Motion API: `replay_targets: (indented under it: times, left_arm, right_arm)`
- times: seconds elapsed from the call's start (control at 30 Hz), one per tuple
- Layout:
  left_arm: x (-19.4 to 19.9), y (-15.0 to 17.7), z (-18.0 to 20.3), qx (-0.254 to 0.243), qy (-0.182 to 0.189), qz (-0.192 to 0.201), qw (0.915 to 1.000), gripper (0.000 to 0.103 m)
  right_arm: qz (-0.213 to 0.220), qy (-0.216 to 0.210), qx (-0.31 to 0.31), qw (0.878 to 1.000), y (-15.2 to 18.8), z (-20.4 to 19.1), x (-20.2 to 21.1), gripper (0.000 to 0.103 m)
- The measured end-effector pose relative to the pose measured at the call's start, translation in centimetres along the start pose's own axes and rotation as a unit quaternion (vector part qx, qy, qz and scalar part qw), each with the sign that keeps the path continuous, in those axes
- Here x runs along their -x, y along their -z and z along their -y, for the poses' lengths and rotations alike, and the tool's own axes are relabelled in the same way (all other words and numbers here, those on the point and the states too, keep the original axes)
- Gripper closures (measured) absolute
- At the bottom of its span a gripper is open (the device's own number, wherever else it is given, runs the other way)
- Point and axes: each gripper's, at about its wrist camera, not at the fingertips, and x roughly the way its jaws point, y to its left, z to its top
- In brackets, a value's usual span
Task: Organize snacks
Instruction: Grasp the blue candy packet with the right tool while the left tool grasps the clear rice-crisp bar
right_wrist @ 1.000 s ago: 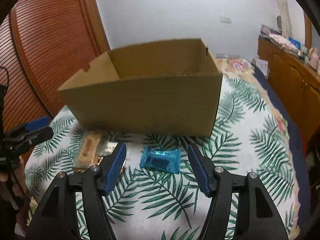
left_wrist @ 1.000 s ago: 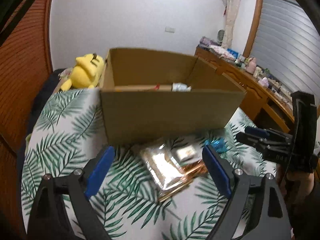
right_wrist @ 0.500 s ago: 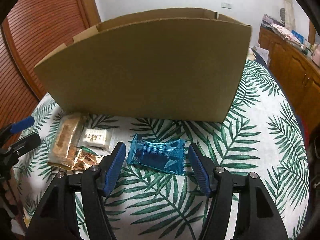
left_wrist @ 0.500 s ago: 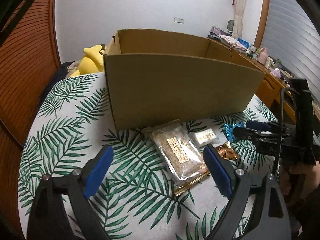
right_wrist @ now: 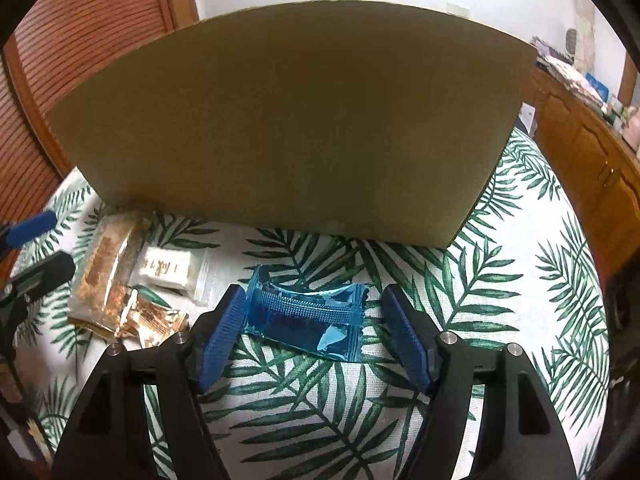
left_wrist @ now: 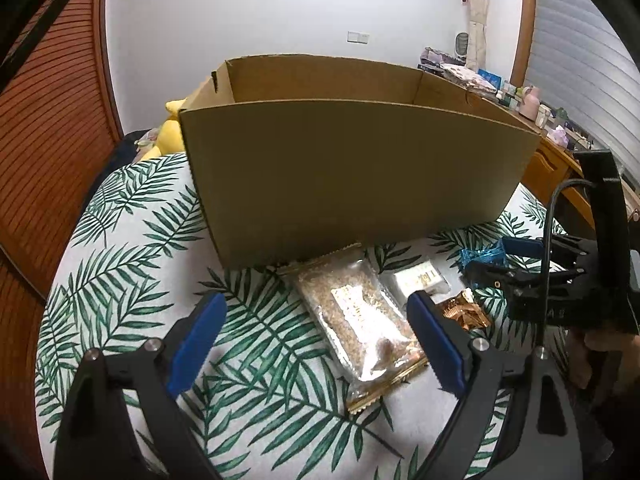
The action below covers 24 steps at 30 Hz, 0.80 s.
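A cardboard box (right_wrist: 288, 120) stands beyond both tongs. The left gripper (left_wrist: 316, 340) gapes wide over the grain packet (left_wrist: 360, 320). The right gripper (right_wrist: 312, 328), jaws just widened, straddles the blue packet (right_wrist: 304, 316), its left pad touching.

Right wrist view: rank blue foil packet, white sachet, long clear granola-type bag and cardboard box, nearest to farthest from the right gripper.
1. Blue foil packet: between the open fingers of the right gripper, its left end at the left pad.
2. White sachet: left of the gripper.
3. Long clear granola-type bag: further left, beside the sachet.
4. Cardboard box: behind everything, its wall across the back.
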Motion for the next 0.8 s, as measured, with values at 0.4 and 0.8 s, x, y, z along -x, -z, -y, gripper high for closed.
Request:
replay_targets:
  times: [0.4,0.8]
  left_arm:
    - [-1.4,-0.1,0.6,-0.003,0.016,-0.015,0.9998,0.011]
    - [-3.4,-0.9,1.7,0.005,0.019,-0.039,0.999,0.011]
  right_arm:
    - [0.001,0.012,0.015,1.0,0.5,-1.0,0.3,0.055]
    - [0.011,-0.006,0.014,1.0,2.7,0.0,2.2,0.076]
